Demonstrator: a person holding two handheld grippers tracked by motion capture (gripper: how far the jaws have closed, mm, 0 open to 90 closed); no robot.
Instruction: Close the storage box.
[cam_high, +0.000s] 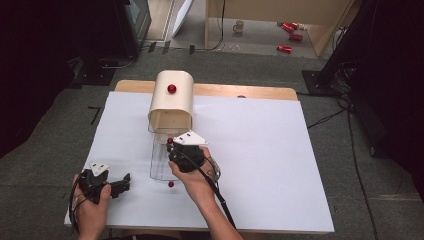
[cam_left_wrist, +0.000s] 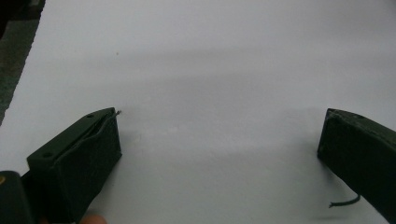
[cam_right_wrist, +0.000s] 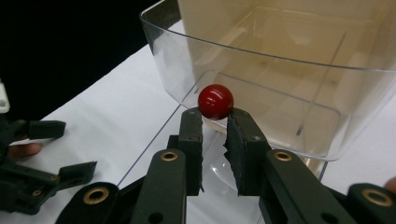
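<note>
Table (cam_high: 260, 92), white sheet (cam_high: 260, 150) on top.
Clear bin (cam_high: 159, 165) at sheet centre, cream cover (cam_high: 172, 102) just behind; red ball (cam_high: 171, 184) on sheet by bin's near edge.

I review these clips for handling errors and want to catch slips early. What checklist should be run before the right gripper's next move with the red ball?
1. Grip on ball: the right gripper pinches the red ball only at its jaw tips, low on the ball. Not ok, it may slip.
2. Ball's position: at the clear bin rim, near side; whether inside the rim, cannot tell.
3. Bin interior free: ok, nothing seen inside.
4. Left gripper out of the way: ok, open, resting on the white sheet.
5. Loose ball on sheet near the wrist: not ok, could be knocked.
</note>
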